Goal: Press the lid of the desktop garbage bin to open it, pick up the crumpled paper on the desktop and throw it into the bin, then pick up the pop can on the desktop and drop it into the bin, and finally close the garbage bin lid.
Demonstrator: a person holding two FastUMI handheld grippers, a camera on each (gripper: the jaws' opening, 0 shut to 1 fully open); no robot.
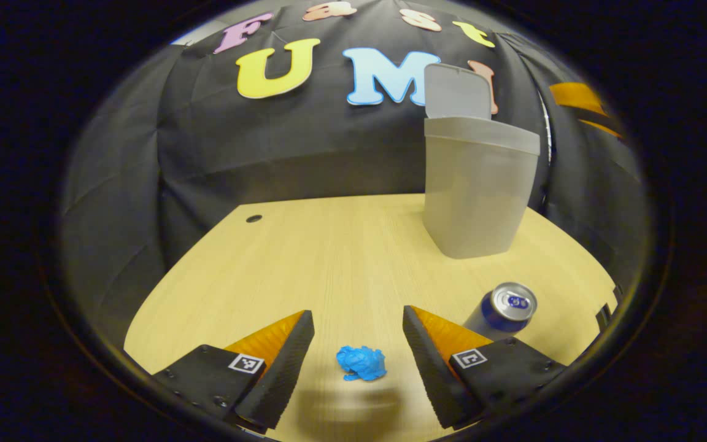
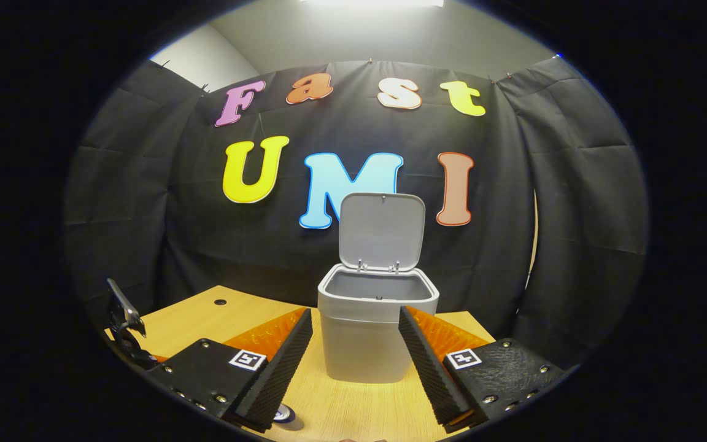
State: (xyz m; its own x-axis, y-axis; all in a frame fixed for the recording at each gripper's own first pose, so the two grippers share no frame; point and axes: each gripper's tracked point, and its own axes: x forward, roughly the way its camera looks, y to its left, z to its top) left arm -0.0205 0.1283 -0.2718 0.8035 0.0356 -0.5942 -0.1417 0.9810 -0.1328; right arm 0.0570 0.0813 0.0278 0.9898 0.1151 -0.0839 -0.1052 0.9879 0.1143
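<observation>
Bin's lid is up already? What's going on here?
Yes. The garbage bin stands on the desk with its lid up. The left hand-held gripper is open, with the blue crumpled paper lying between its fingers, not gripped. The pop can stands upright beside it. The right hand-held gripper is open, facing the bin.

Bare desktop (image 1: 353, 258) all around crumpled paper (image 1: 361, 363); pop can (image 1: 502, 310) just right, open-lidded bin (image 1: 476, 184) behind.
</observation>
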